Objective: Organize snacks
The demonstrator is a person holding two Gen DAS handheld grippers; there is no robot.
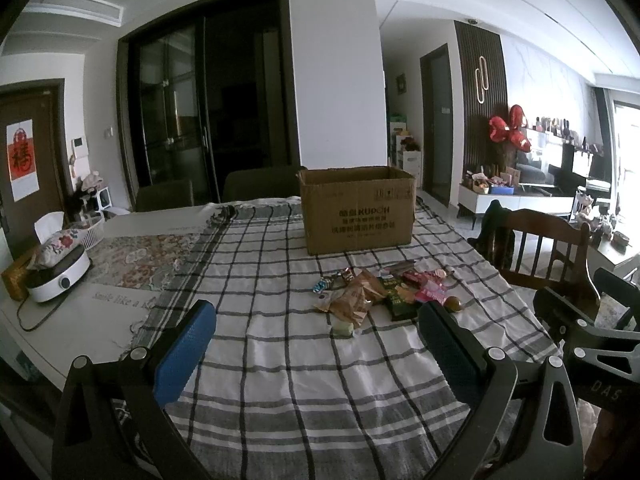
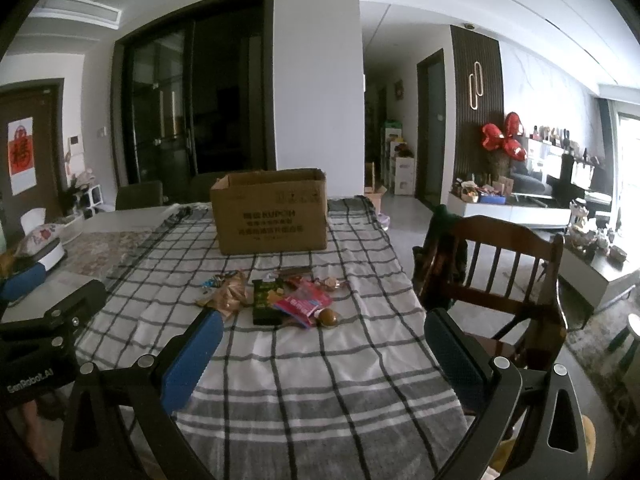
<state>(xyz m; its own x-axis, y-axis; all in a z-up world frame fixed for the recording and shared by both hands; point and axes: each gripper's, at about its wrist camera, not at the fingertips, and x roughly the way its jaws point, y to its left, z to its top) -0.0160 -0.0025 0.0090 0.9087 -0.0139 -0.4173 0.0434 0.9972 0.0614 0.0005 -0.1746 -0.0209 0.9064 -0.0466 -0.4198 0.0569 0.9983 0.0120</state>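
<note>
cloth (image 1: 304, 360): white w/ black-grey check
box (image 1: 357, 210): brown cardboard
claw pads (image 1: 185, 350): blue
snack pkts (image 2: 303, 301): pink, dk green, tan

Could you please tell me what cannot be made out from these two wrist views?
- Inside of the cardboard box: hidden by its front wall, both views.
- Small print on the box: too blurred.
- Brands in the snack pile: too small.
- Pale green item: seen in left view only, identity unclear.
- Wooden chair seat: partly hidden by the right gripper.

Bare cloth (image 1: 304, 360) leads to snacks (image 1: 384, 292); box (image 1: 358, 210) stands behind.
</note>
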